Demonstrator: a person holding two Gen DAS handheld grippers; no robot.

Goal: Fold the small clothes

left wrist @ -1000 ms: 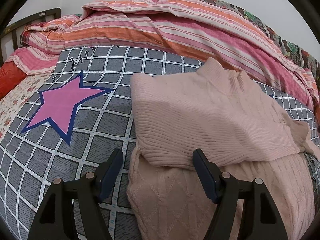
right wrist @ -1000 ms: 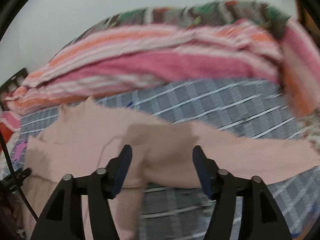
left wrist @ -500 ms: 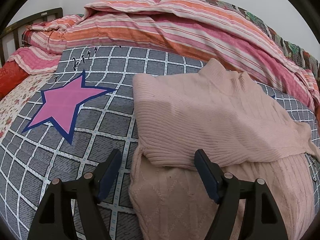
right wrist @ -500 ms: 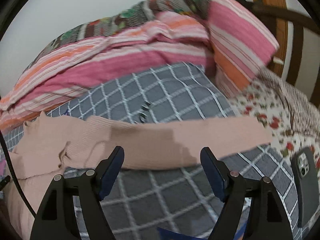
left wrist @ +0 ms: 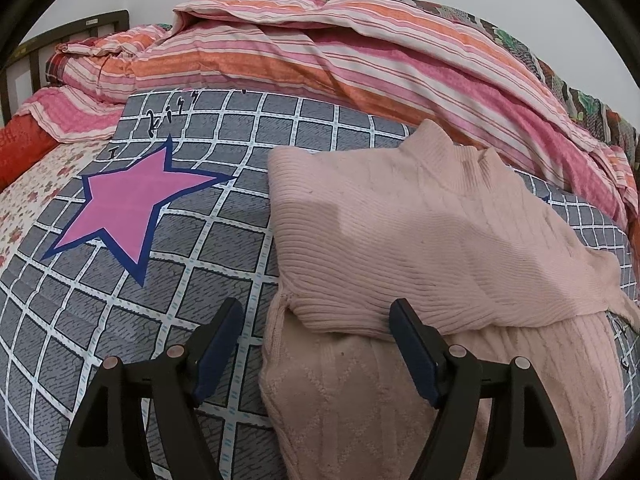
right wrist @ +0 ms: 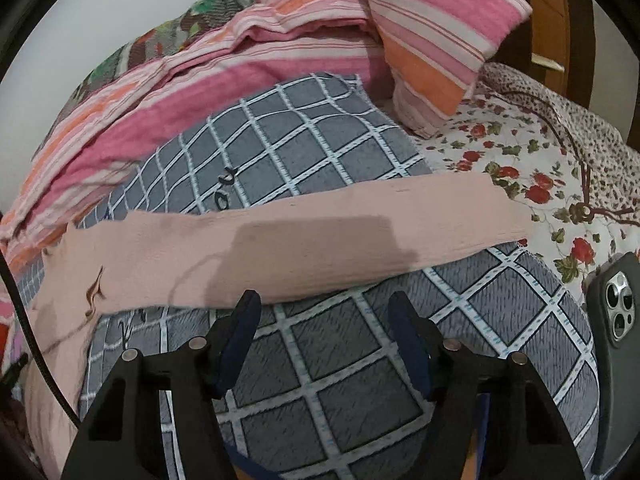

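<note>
A pale pink knit sweater [left wrist: 420, 240] lies on a grey checked blanket [left wrist: 140, 320], its left sleeve folded across the body. My left gripper [left wrist: 316, 328] is open and empty, just short of the folded sleeve's near edge. In the right wrist view the sweater's other sleeve [right wrist: 320, 244] lies stretched out flat to the right across the blanket [right wrist: 340, 360]. My right gripper [right wrist: 324, 320] is open and empty, just short of the middle of that sleeve.
A pink and orange striped quilt [left wrist: 320, 52] is heaped behind the sweater. A striped pillow [right wrist: 440, 32] and a floral sheet [right wrist: 520, 152] lie at the right. A black phone [right wrist: 616, 340] rests at the right edge. A pink star [left wrist: 132, 204] marks the blanket.
The right gripper has swung to the right along the outstretched sleeve, bringing the phone and floral sheet into view. The left gripper has barely moved.
</note>
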